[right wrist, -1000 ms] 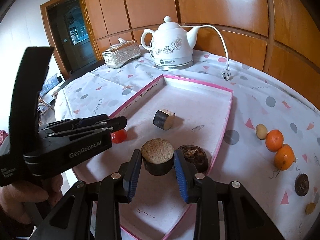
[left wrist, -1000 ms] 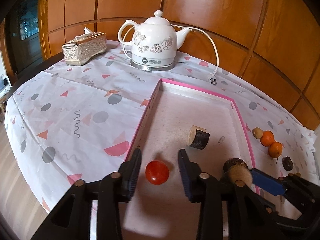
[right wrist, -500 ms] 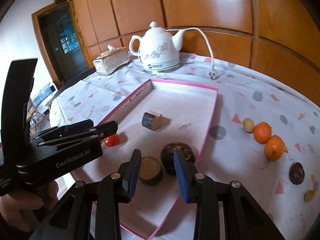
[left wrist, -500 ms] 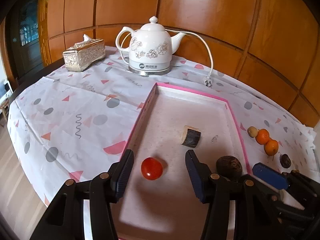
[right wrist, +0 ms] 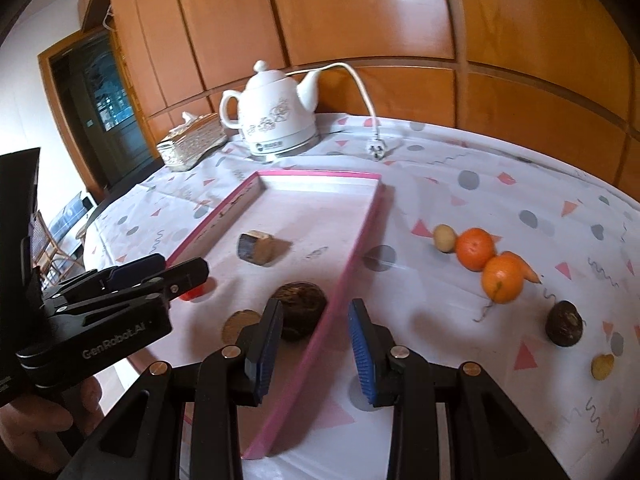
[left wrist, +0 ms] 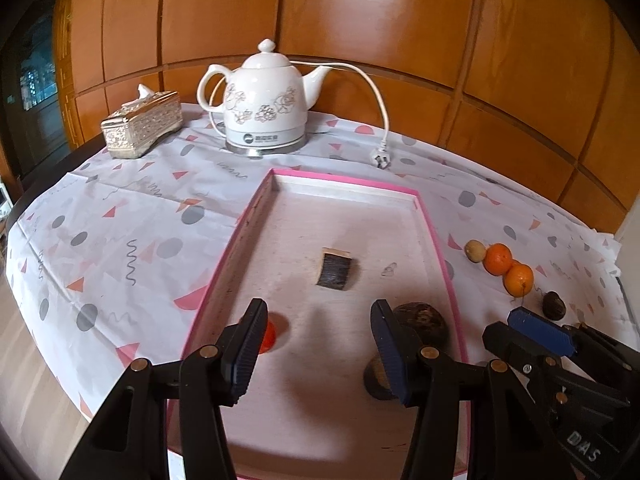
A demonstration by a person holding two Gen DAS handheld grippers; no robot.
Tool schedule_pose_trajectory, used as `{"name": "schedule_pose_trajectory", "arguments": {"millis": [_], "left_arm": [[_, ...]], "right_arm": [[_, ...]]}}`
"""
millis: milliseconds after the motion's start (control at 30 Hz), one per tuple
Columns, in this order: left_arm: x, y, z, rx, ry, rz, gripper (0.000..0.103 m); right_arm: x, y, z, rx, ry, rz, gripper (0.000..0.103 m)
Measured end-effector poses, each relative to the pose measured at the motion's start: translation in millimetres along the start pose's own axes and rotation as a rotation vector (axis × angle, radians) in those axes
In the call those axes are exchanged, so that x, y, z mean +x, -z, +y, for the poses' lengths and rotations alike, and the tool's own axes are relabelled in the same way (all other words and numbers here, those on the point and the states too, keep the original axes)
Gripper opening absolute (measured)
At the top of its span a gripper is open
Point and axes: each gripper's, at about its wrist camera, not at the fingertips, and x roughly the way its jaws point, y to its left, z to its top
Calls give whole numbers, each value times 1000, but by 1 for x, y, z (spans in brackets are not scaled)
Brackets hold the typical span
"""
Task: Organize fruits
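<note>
Where wood panels (left wrist: 360, 20) rise, patterned tablecloth (left wrist: 120, 220), pink-rimmed tray (left wrist: 434, 236), white kettle (left wrist: 266, 108)

The tray's (left wrist: 434, 232) upper half is left bare; its lower half is crowded by four pieces.

Pink-rimmed tray (left wrist: 432, 232); white kettle (left wrist: 266, 106) with grey flowers; white tablecloth (left wrist: 120, 216) with grey dots, pink triangles; two orange tangerines (right wrist: 474, 249); red tomato (left wrist: 269, 334).

Two oranges (right wrist: 488, 264) touch on the cloth beside the tray (right wrist: 352, 248).
</note>
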Motion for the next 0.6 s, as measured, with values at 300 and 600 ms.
{"name": "schedule_pose_trajectory", "arguments": {"millis": [300, 600], "left_arm": [[-1, -2, -20, 46, 25, 3, 55], [1, -8, -48, 109, 71, 3, 55]], "right_arm": [[-9, 5, -35, 85, 53, -7, 34], [-16, 17, -84, 196, 135, -3, 34]]}}
